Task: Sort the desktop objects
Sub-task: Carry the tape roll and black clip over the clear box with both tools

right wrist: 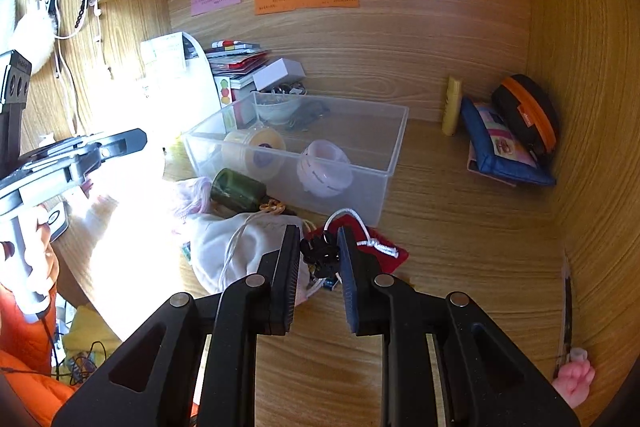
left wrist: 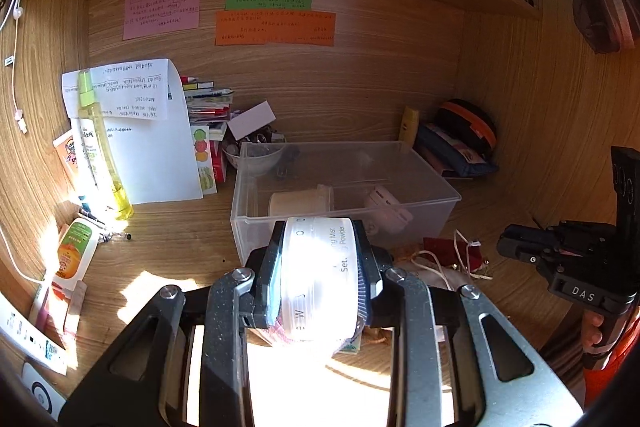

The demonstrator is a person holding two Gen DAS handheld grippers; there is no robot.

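Clamping a white round jar [left wrist: 320, 275] between its fingers, the left gripper [left wrist: 320, 267] hovers just in front of the near wall of the clear plastic bin [left wrist: 448, 195], pointing toward the back of the wooden alcove. The jar lies on its side in the grasp, printed band facing up, washed out by strong sunlight. In the right wrist view the same gripper [right wrist: 80, 155] appears at the far left, held by a hand [right wrist: 36, 259] on its pale handle, level above the surface [right wrist: 460, 247].

The right gripper [right wrist: 320, 255] sits low over the surface, angled forward toward the bin [right wrist: 396, 147], its fingers at a narrow gap around a small black object [right wrist: 322, 255] whose kind cannot be made out; whether the pads actually press it cannot be told. Under and just beyond the fingertips lies a red drawstring pouch [right wrist: 384, 247], and a white cloth bag [right wrist: 232, 247] rests beside it on the left. A dark green cylinder [right wrist: 236, 189] lies on its side against the bin's near wall.

Inside the bin are a pale yellow round container [right wrist: 252, 147] and a pink-white round case [right wrist: 324, 167], near each other at the left end. Against the back right corner stand a yellow tube [right wrist: 452, 105], a blue pouch [right wrist: 500, 147] and a black-and-orange zip case [right wrist: 528, 115].
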